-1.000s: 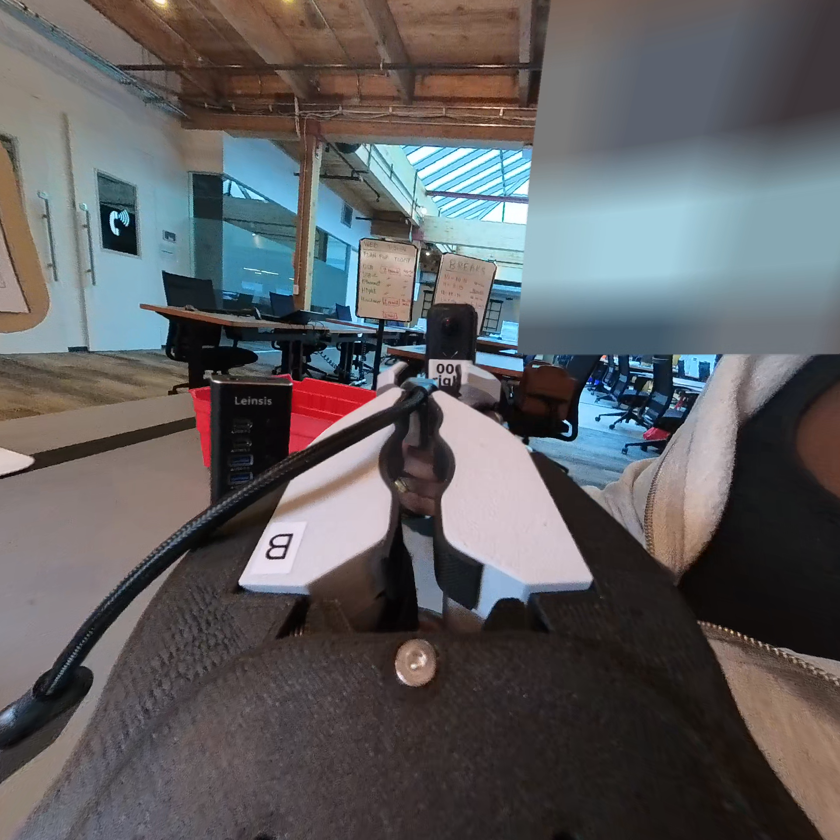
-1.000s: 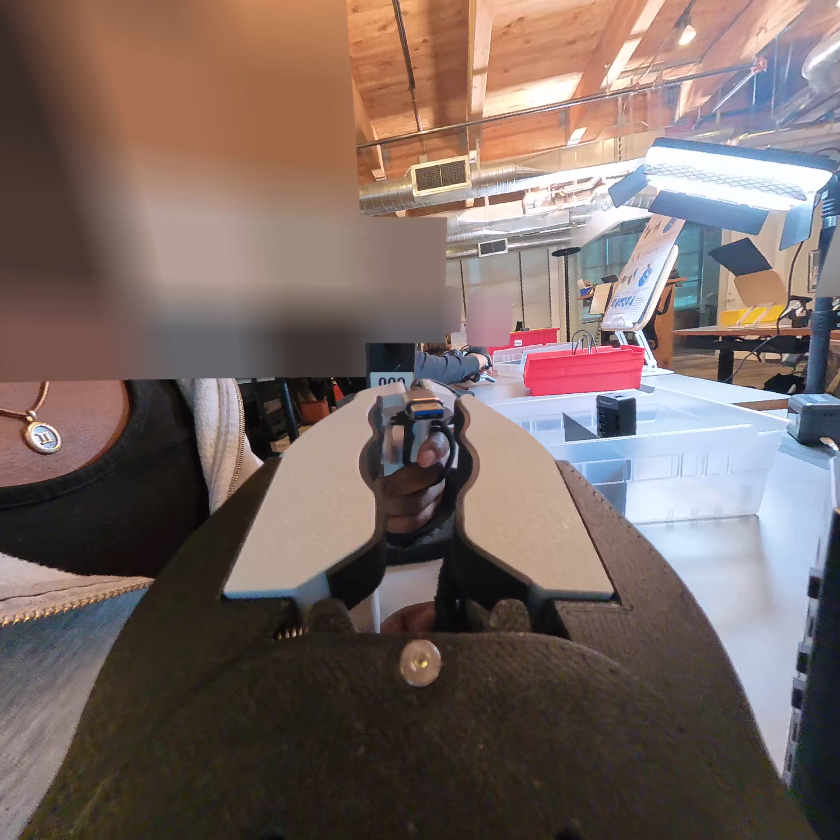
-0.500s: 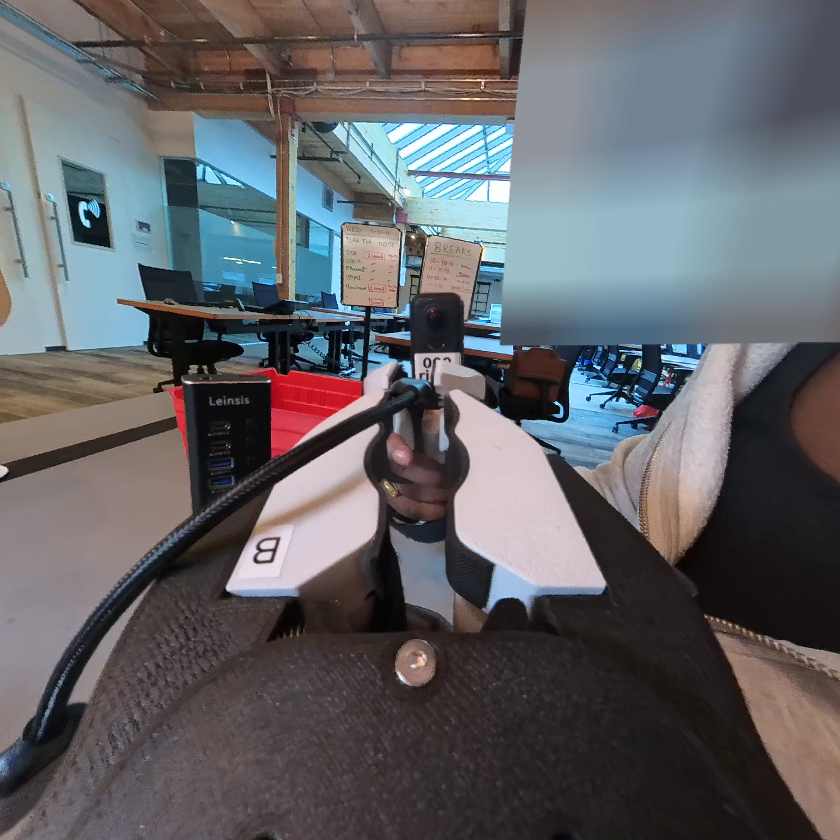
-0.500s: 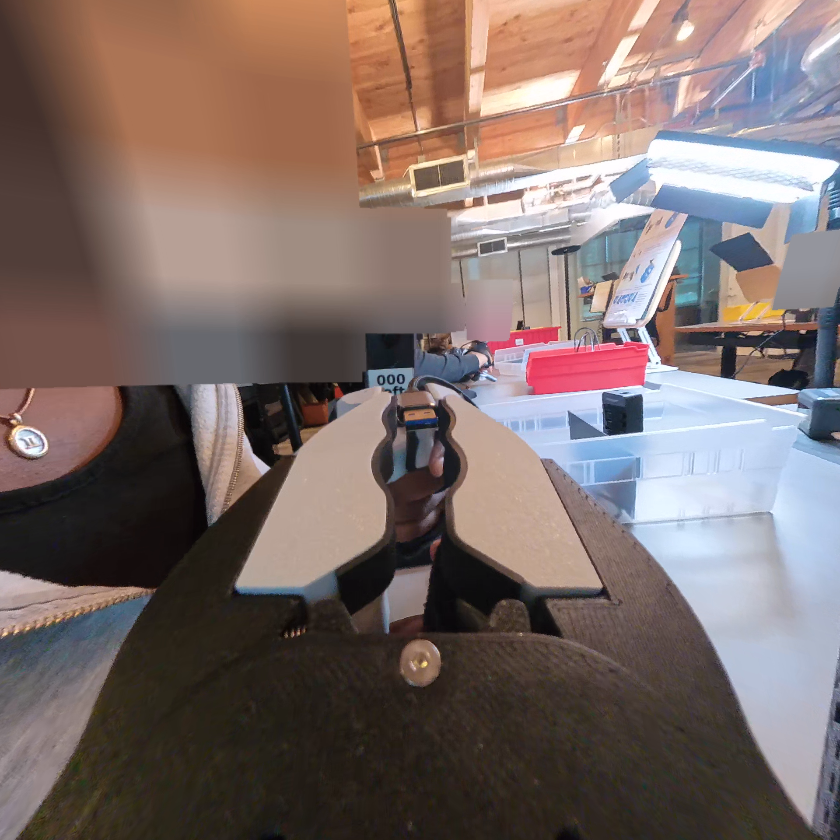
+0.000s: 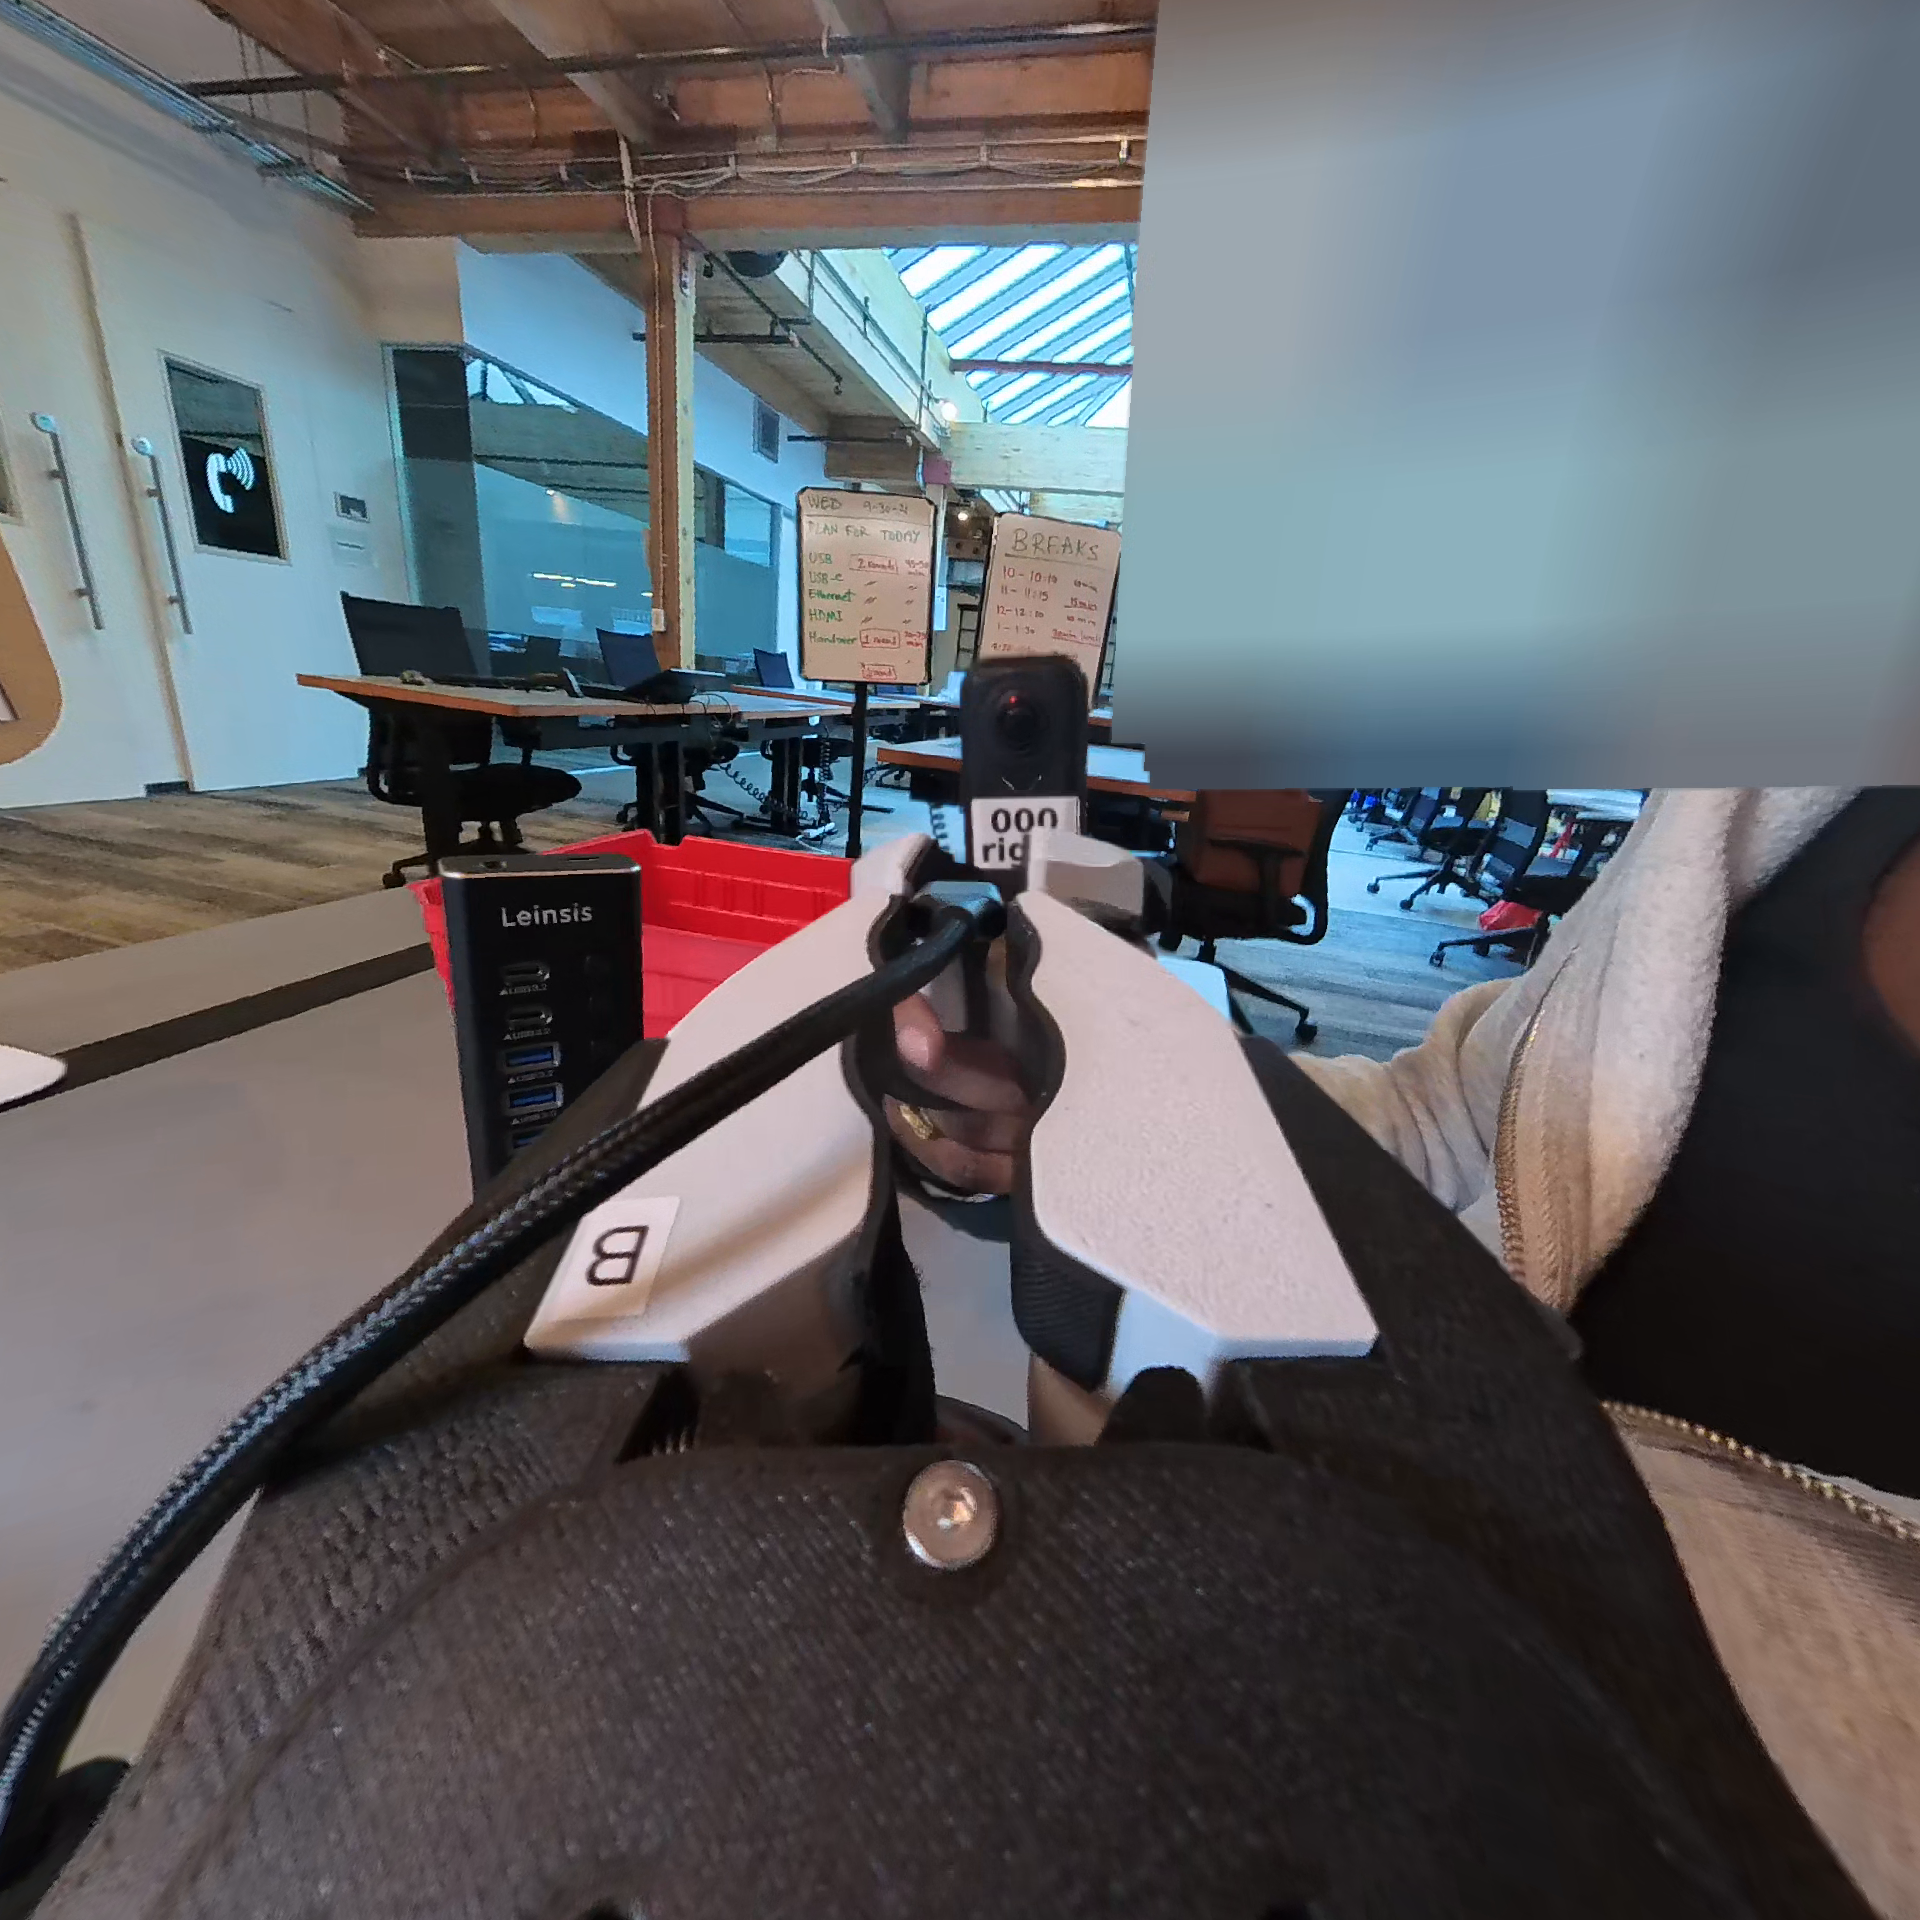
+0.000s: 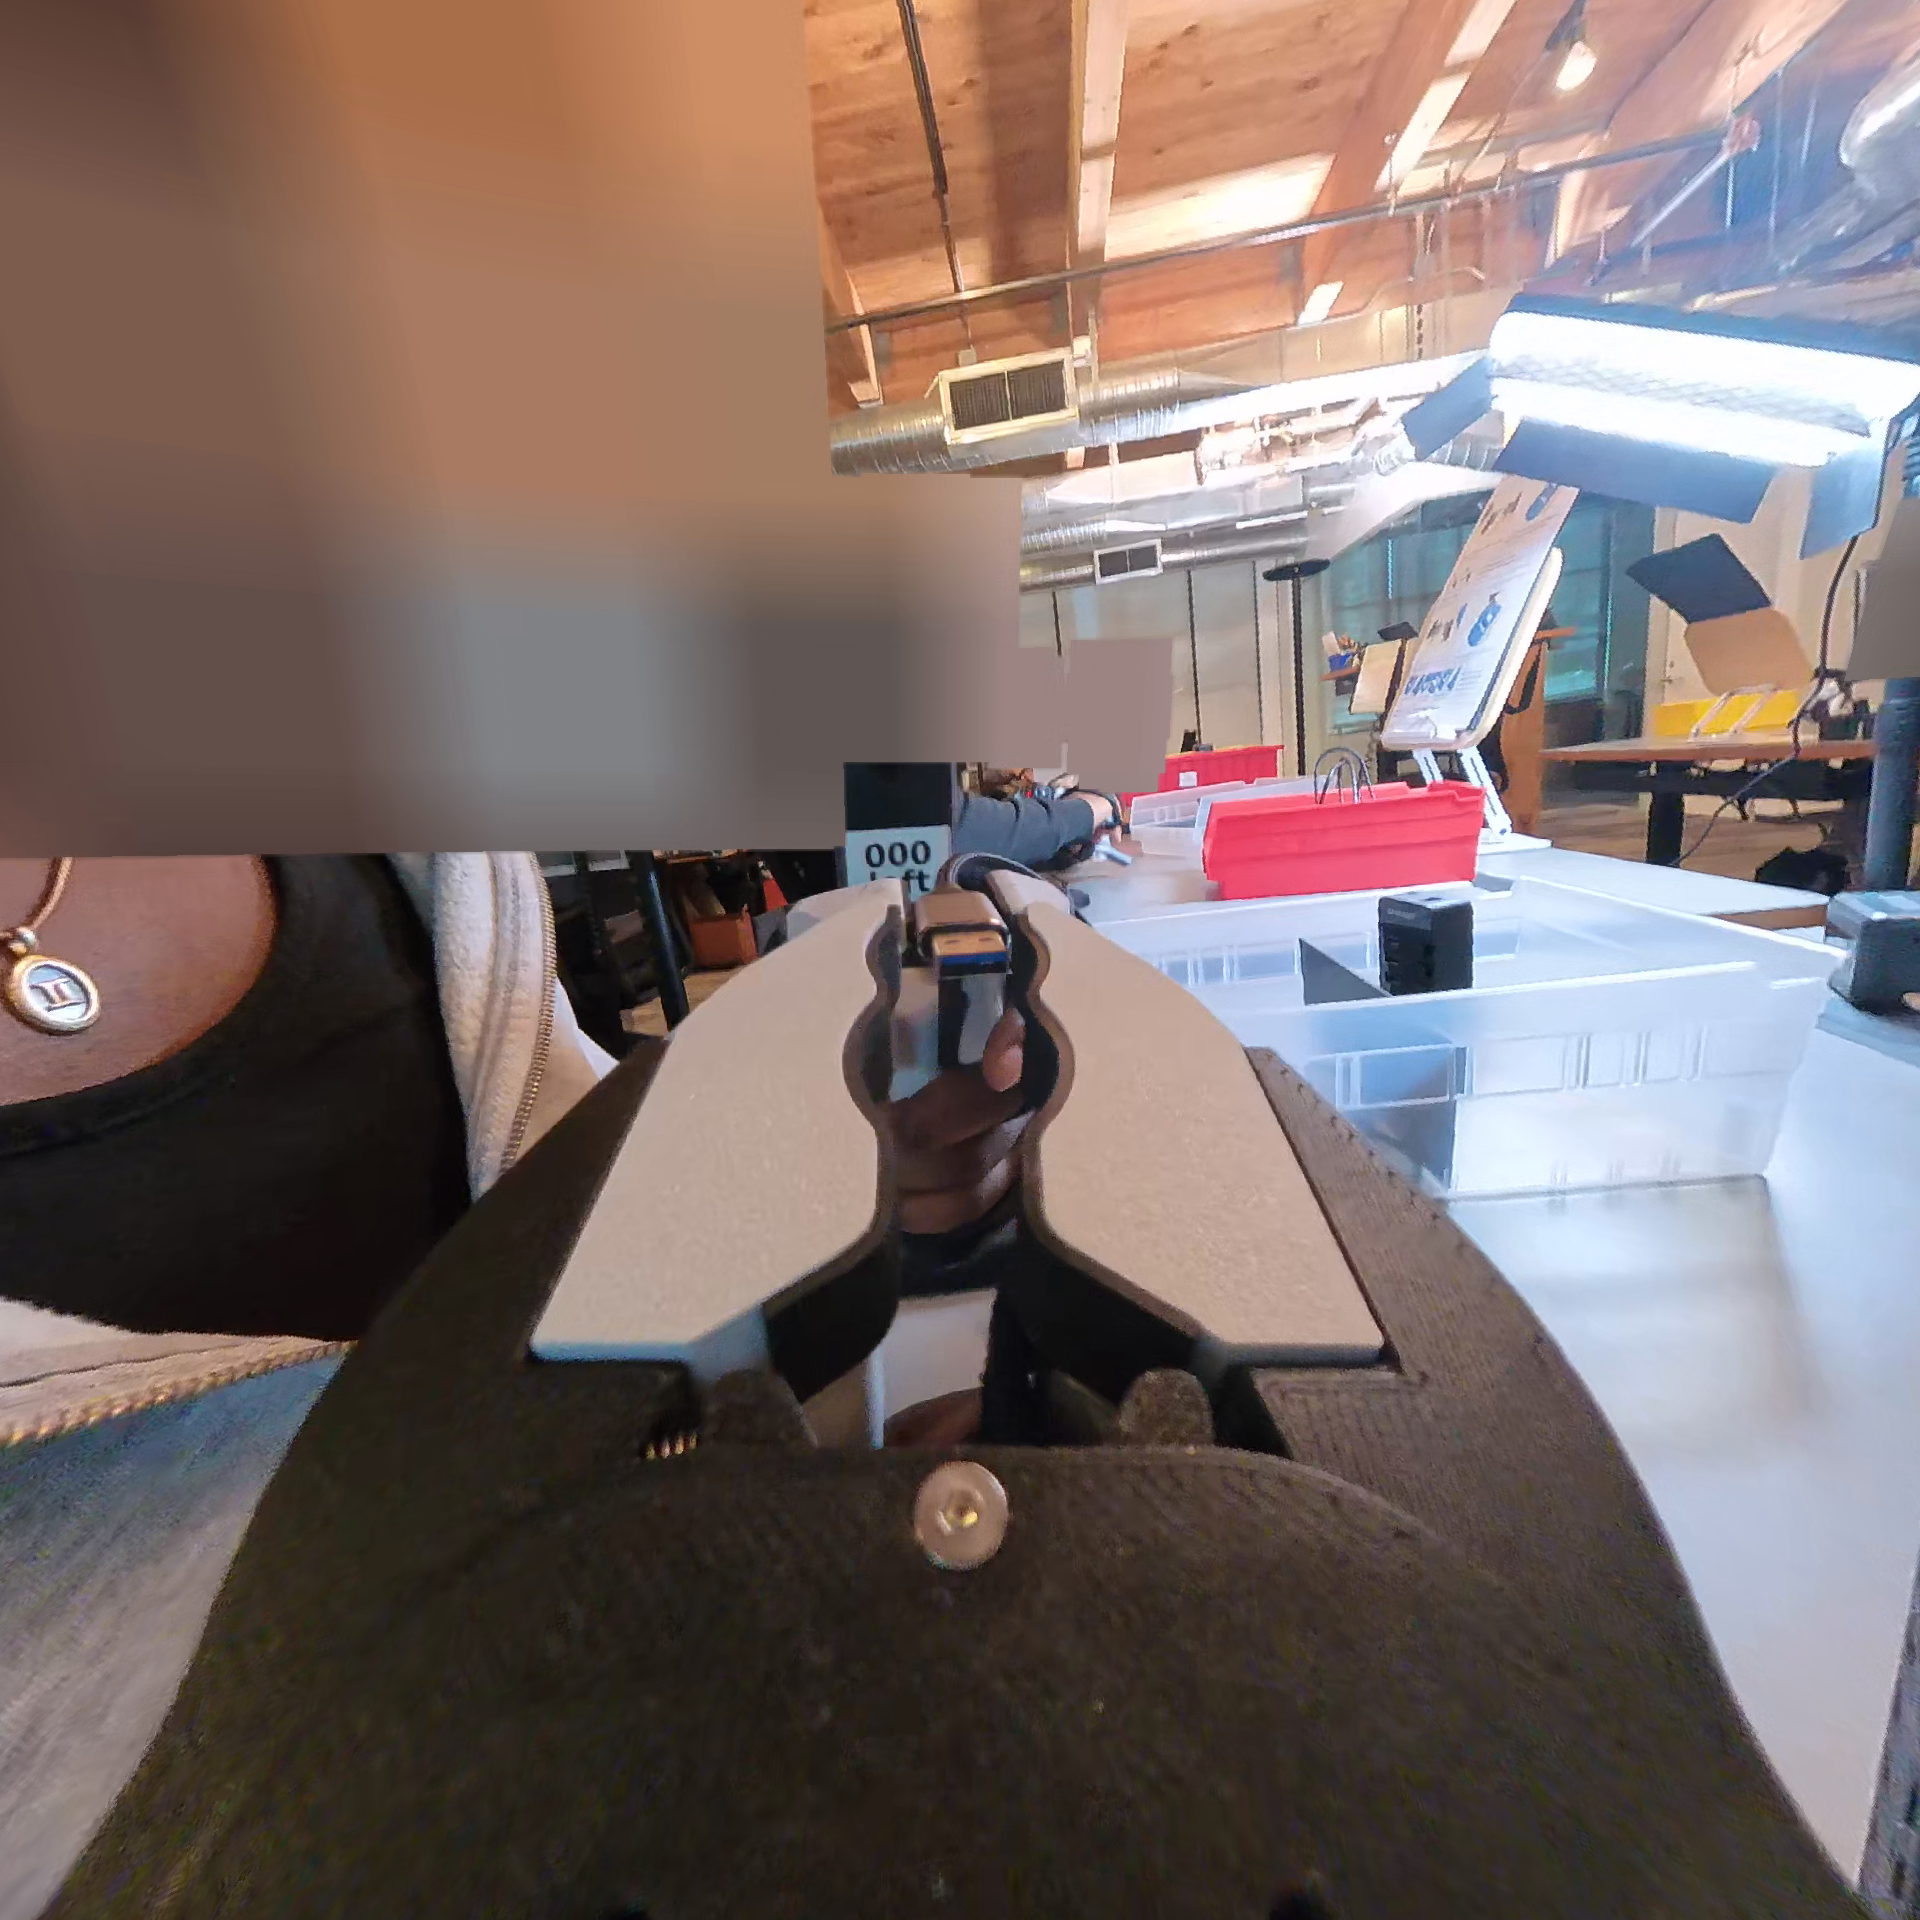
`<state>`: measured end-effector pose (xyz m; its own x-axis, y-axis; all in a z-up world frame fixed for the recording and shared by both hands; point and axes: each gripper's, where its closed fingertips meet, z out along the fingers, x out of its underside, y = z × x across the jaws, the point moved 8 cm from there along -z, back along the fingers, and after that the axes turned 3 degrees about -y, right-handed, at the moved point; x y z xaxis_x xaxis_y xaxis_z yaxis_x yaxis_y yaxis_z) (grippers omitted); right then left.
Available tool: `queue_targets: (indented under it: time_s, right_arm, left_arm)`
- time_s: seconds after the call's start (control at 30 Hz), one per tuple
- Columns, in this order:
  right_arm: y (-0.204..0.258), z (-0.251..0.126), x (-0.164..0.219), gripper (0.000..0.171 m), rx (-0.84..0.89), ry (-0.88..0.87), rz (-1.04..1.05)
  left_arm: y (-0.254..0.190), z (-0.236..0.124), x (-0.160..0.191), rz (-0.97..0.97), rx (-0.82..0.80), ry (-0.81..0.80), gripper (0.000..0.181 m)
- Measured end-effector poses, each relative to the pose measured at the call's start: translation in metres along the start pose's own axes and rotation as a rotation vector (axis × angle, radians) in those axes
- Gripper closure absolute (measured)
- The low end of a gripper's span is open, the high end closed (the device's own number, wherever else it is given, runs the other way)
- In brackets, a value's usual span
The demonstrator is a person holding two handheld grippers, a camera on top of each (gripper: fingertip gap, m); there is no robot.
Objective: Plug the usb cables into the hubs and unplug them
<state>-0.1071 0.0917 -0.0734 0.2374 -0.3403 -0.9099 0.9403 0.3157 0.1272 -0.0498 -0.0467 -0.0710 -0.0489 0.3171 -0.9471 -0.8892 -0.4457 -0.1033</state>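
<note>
USB-A plug (image 6: 961, 951), with a metal shell and a blue tongue, on the end of a black braided cable (image 5: 582, 1174), sits in mid-air between the two grippers, well above the grey table (image 5: 208, 1195) and not in any port. The left gripper (image 5: 961, 914) is clamped narrow on the plug's dark housing where the cable enters it. The cable runs back over the left finger and down off the near left of the left wrist view.

The right gripper (image 6: 956, 925) faces the left one tip to tip. Its jaws are drawn in narrow on either side of the plug's housing, but I cannot tell whether they press on it or only flank it.

The tall black upright hub (image 5: 540, 997) stands on the table to the left of the left gripper, in front of a red plastic bin (image 5: 727, 914). The ports on the part of its front that shows are empty. A small black hub (image 6: 1423, 940) stands in a clear plastic divided bin (image 6: 1558, 1039), far right in the right wrist view.

By my reading nothing is plugged in at this moment, and the plug looks to be passing from one gripper to the other. An insertion, and the unplugging after it, seem left to do.

The plug's long axis runs along the line joining the two grippers, roughly level. Its metal end points away from the left gripper and toward the right wrist camera, so it is aimed at neither hub.
</note>
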Motion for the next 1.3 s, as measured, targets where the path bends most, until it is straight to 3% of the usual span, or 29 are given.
queue_targets:
  time_s: [0.1,1.1,1.17,1.23,1.3]
  right_arm:
    - [-0.001,-0.002,-0.001,0.158,0.017,0.001,-0.024]
    - [0.002,-0.001,-0.001,0.159,-0.044,0.002,0.025]
    - [0.0,-0.002,-0.002,0.158,-0.011,-0.001,-0.013]
    - [-0.004,-0.007,-0.009,0.146,0.062,-0.039,-0.073]
    - [-0.016,-0.021,-0.022,0.131,0.268,-0.095,-0.171]
  left_arm:
    - [0.002,-0.002,-0.001,-0.036,0.008,-0.011,0.163]
    - [-0.003,0.0,0.001,-0.026,0.036,-0.008,0.164]
    - [-0.002,0.002,0.0,0.016,0.0,-0.004,0.164]
    - [0.005,0.003,-0.005,0.078,-0.109,-0.011,0.163]
    - [0.018,0.001,-0.011,0.17,-0.268,-0.007,0.163]
